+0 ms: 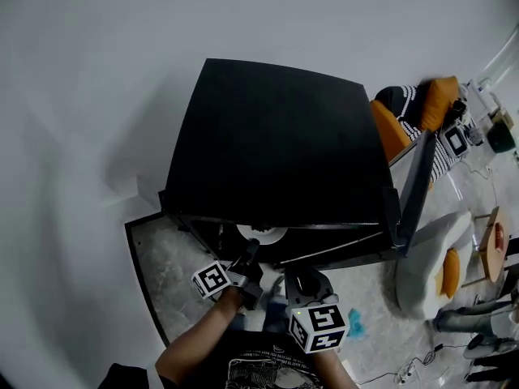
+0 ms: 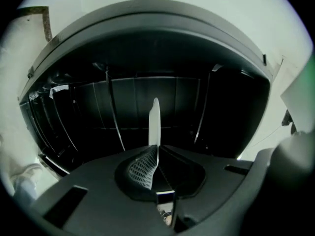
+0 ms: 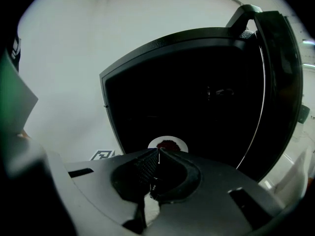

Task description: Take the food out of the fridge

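A black mini fridge [image 1: 276,136] stands against the wall with its door [image 1: 413,193] swung open to the right. At the mouth of the fridge is a white plate [image 1: 263,234] carrying dark red food [image 3: 168,144]. My left gripper [image 1: 252,246] is shut on the plate's near rim. In the left gripper view the plate [image 2: 154,119] shows edge-on, rising from between the closed tips of the left gripper [image 2: 157,146], with the dark fridge interior behind it. My right gripper [image 1: 298,275] hovers just right of the plate. In its own view the right gripper [image 3: 158,150] is shut, with nothing in it.
The fridge sits on a grey stone floor [image 1: 170,274] beside a white wall. To the right are an orange chair [image 1: 393,128] with cushions, a white beanbag [image 1: 430,258] and cables [image 1: 413,363]. A small teal item [image 1: 357,324] lies on the floor.
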`<state>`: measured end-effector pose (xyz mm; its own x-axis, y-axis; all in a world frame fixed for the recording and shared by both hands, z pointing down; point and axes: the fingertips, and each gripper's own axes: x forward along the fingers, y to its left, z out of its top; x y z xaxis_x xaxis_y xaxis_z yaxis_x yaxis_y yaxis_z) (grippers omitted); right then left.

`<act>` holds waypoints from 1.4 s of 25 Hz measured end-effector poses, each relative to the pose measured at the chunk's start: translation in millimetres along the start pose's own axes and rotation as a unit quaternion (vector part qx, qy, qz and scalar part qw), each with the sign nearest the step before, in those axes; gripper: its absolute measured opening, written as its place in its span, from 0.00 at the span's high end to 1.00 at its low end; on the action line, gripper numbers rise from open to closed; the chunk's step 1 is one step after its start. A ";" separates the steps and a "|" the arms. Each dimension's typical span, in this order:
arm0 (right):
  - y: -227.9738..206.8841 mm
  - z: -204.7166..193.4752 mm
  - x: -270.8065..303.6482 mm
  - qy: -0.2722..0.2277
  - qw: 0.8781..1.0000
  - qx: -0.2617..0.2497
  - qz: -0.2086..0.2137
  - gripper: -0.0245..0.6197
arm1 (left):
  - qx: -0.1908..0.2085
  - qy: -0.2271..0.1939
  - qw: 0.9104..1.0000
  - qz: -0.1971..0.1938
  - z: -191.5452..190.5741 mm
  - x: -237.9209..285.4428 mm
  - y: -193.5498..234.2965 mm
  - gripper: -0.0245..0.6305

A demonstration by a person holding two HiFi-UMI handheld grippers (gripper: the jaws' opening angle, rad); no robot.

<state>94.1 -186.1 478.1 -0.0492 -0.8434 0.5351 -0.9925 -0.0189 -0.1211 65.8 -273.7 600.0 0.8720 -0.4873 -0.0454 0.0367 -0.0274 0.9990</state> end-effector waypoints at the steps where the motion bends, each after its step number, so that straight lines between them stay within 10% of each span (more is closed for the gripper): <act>1: 2.4 -0.9 -1.6 -0.001 1.000 0.003 -0.002 0.93 | -0.015 -0.001 1.000 -0.017 -1.7 -1.1 -9.6 0.93; 35: 13.5 -45.0 -106.1 -0.041 0.998 0.007 0.054 0.93 | 0.011 -0.074 0.995 -0.068 -92.0 -104.4 -129.0 0.93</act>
<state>80.8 -72.7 457.3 -0.1456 -0.8822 0.4478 -0.9802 0.0671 -0.1864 15.0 -139.0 476.4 0.7781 -0.6012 -0.1820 0.1368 -0.1207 0.9832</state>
